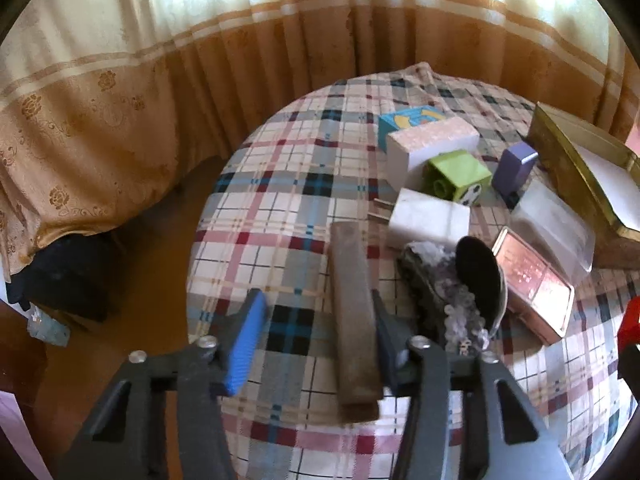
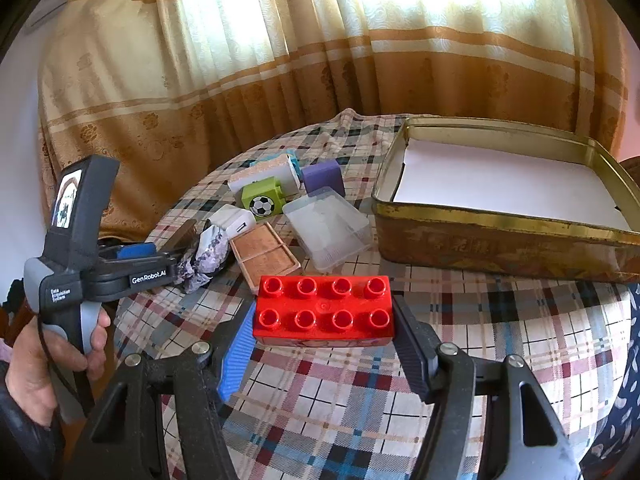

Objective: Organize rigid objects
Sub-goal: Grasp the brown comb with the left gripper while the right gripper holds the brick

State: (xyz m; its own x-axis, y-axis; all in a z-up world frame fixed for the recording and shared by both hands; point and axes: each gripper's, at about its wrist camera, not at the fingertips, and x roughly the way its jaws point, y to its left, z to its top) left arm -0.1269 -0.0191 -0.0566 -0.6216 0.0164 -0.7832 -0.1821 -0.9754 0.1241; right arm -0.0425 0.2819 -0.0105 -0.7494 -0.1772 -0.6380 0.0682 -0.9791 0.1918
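Note:
My right gripper (image 2: 324,344) is shut on a red studded brick (image 2: 324,310) and holds it over the checked tablecloth (image 2: 500,340), in front of the open gold tin (image 2: 500,236) lined with white paper. My left gripper (image 1: 316,316) is open over the table's left part. A long brown block (image 1: 354,312) lies between its fingers, against the right one, with the left blue pad (image 1: 246,344) apart from it. A rough grey-purple rock (image 1: 448,304) lies just right of it.
A cluster lies mid-table: white charger (image 2: 234,220), green football cube (image 2: 262,198), purple box (image 2: 324,178), clear plastic box (image 2: 328,228), pink compact (image 2: 264,256), pale speckled box (image 1: 432,144). The table's edge drops to the floor (image 1: 132,264) at left. Curtains hang behind.

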